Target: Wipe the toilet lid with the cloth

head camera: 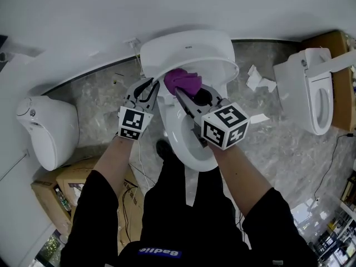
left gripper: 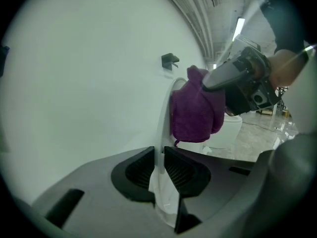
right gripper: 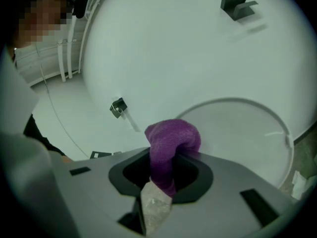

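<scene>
floor: grey marbled tile [head camera: 289, 160]; wall: white [head camera: 83, 21]; boxes: cardboard, lower left [head camera: 47, 196]

Toilet lid [head camera: 188, 50]: white, glossy, oval, raised open & leaning back twd the wall, inner face w/ small dark bumpers. Its left edge is pinched betw. the left gripper [head camera: 148, 86] jaws. Cloth [head camera: 182, 81]: purple, fuzzy, bunched into a wad, clamped in the right gripper [head camera: 179, 92] jaws, up against the lid's inner face, low & near the middle

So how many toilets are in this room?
3. The middle toilet, with the purple cloth on it; the right toilet; the left toilet by the wall. More may be hidden outside the picture.
</scene>
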`<state>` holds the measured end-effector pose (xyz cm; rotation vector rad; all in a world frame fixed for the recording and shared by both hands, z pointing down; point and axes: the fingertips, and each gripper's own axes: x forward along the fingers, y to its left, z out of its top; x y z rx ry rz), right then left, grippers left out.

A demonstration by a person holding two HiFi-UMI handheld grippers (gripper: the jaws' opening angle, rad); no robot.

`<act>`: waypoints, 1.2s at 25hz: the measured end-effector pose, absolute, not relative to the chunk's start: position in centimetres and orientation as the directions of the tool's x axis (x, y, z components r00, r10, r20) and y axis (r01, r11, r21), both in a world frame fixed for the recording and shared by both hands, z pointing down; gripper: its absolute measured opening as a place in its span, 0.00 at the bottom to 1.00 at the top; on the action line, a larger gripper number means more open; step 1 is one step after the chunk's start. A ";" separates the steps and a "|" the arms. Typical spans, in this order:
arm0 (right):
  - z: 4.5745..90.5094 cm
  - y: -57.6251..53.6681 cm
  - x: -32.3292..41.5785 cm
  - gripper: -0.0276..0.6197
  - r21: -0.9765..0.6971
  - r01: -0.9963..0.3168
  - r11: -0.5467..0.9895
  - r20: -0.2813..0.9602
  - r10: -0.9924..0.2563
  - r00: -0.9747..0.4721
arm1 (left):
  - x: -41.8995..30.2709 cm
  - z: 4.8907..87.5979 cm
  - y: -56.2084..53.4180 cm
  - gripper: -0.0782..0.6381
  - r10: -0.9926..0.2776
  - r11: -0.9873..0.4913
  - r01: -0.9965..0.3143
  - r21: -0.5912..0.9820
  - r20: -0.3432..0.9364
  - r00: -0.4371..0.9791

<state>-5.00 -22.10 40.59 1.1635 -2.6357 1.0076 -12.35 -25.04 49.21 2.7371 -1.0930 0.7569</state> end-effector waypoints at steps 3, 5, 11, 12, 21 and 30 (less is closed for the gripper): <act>40.3 -23.4 -5.0 0.20 -0.526 -0.695 0.491 0.313 -0.648 -0.694 | -12.4 49.2 -25.0 0.21 -0.622 -0.738 -0.668 -0.095 0.477 0.620; 40.1 -24.3 -4.3 0.20 -0.519 -0.707 0.480 0.305 -0.669 -0.678 | -12.4 49.1 -25.1 0.21 -0.627 -0.736 -0.670 -0.097 0.471 0.620; 40.6 -26.4 0.3 0.20 -0.499 -0.761 0.415 0.311 -0.734 -0.604 | -12.4 49.3 -25.4 0.21 -0.637 -0.723 -0.685 -0.089 0.470 0.611; 40.8 -26.6 1.4 0.20 -0.498 -0.771 0.397 0.315 -0.746 -0.587 | -12.5 49.3 -25.5 0.21 -0.638 -0.721 -0.687 -0.089 0.470 0.609; 43.9 -27.2 8.6 0.20 -0.483 -0.836 0.259 0.374 -0.803 -0.465 | -12.8 49.3 -26.0 0.21 -0.644 -0.713 -0.697 -0.080 0.467 0.606; 44.8 -27.3 1.0 0.20 -0.534 -0.779 0.328 0.346 -0.757 -0.555 | -12.8 49.4 -26.4 0.21 -0.627 -0.727 -0.683 -0.070 0.473 0.619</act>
